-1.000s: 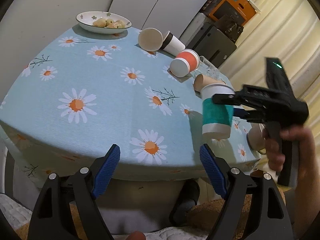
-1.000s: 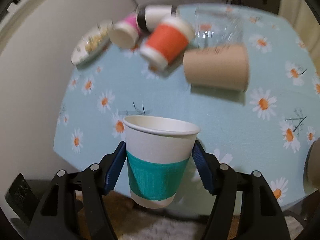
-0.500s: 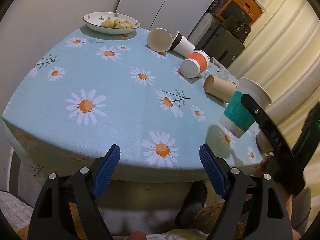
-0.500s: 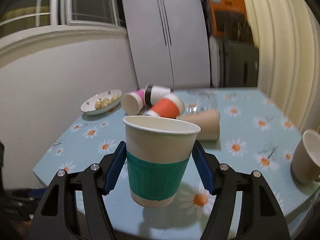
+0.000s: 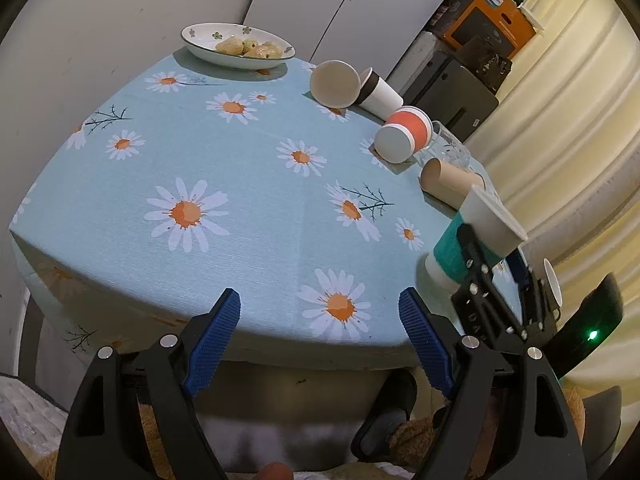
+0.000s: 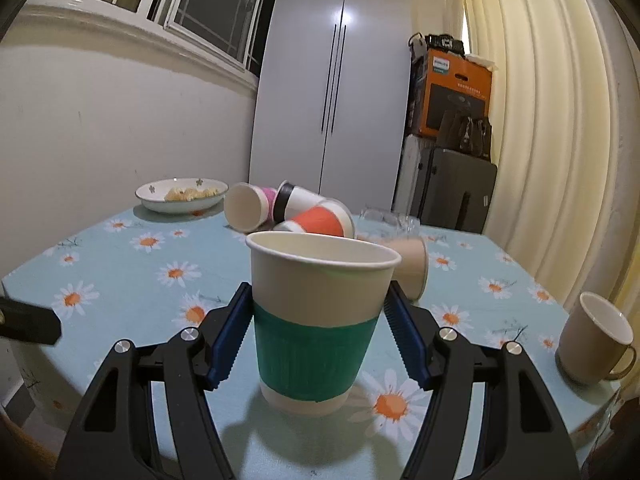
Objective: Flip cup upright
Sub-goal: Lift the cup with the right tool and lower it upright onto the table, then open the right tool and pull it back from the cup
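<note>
A white paper cup with a green band stands mouth up between the blue pads of my right gripper, which is shut on it, its base at or just above the daisy tablecloth. In the left wrist view the same cup shows at the table's right edge, held by the right gripper. My left gripper is open and empty, in front of the table's near edge.
Several cups lie on their sides at the back: a pink one, a black-and-white one, an orange one, a brown one. A glass lies behind. A bowl of food sits back left, a beige mug right.
My right gripper has tilted level and come down toward the table with the green-banded cup, which now stands upright low over the cloth. The left gripper has stayed open.
</note>
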### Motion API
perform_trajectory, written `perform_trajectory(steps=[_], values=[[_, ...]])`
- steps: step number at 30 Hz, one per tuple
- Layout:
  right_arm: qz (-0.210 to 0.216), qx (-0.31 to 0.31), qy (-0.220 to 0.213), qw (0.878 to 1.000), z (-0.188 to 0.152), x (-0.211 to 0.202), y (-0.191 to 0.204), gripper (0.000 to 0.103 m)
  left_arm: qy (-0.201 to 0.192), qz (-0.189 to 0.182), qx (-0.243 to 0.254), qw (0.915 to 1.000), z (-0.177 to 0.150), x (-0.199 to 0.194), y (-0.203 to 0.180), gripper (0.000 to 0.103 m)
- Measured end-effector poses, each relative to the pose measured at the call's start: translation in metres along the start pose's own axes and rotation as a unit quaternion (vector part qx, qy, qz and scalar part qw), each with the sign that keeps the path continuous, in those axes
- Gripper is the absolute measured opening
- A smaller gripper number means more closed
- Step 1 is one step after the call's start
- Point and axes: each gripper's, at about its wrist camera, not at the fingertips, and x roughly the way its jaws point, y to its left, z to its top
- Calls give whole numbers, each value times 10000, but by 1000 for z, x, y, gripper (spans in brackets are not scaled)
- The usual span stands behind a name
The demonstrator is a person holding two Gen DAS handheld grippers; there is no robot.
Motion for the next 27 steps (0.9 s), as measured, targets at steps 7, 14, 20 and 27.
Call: perform_trajectory(steps=[7, 14, 20, 27], values=[[150, -17, 39, 9999, -7, -8, 5, 67, -18, 22, -11, 10000, 1, 0, 1, 80], [281, -65, 125, 9995, -9, -13, 11, 67, 3, 44, 1, 10000, 1, 1, 2, 80], [355, -28, 253, 9990, -9, -13, 10, 78, -15, 76, -13, 10000, 3, 1, 4, 80], [391, -74, 192, 9990, 0, -32, 2, 87, -77, 98, -91, 9999, 4, -2, 8, 80]])
